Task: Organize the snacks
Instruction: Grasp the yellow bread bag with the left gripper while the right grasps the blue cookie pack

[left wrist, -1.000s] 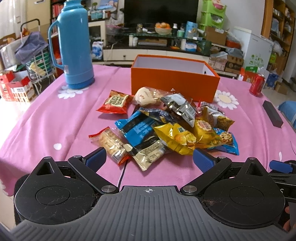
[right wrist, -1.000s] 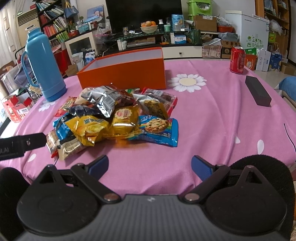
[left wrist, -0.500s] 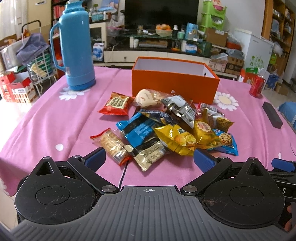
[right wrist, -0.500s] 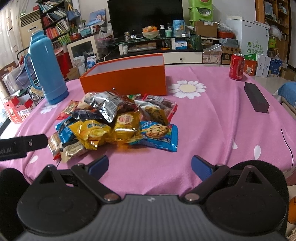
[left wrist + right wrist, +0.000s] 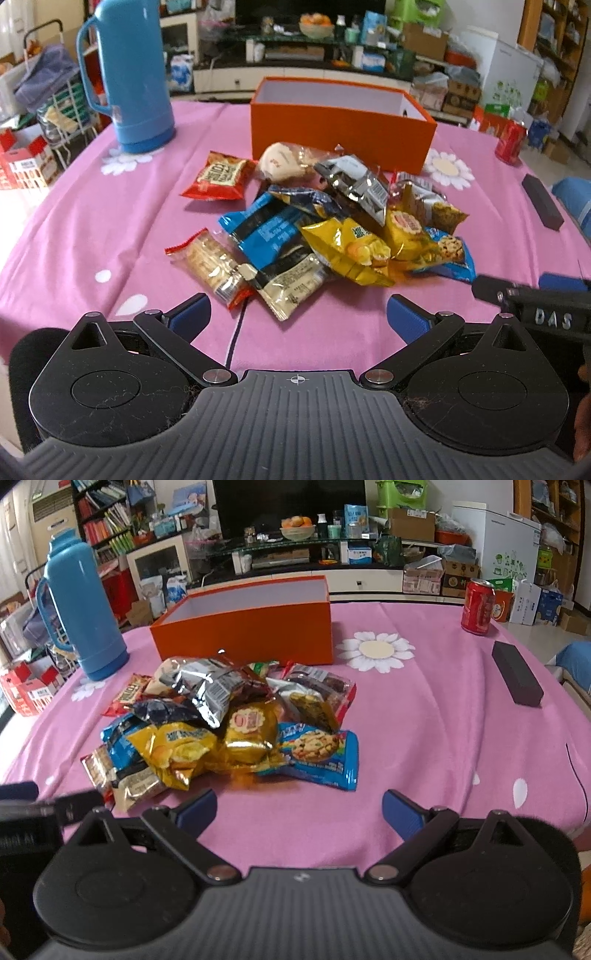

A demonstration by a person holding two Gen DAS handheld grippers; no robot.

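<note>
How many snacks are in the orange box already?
None that I can see. The orange box shows only bare inside walls, though its floor is hidden. In hand: nothing; the left gripper and right gripper are both open over the cloth. Left to do: the whole snack pile in front of the box.

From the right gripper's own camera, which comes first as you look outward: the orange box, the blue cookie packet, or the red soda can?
1. The blue cookie packet, lying at the near edge of the snack pile, just ahead of the right gripper.
2. The orange box, behind the pile, centre-left.
3. The red soda can, standing far back on the right.
</note>
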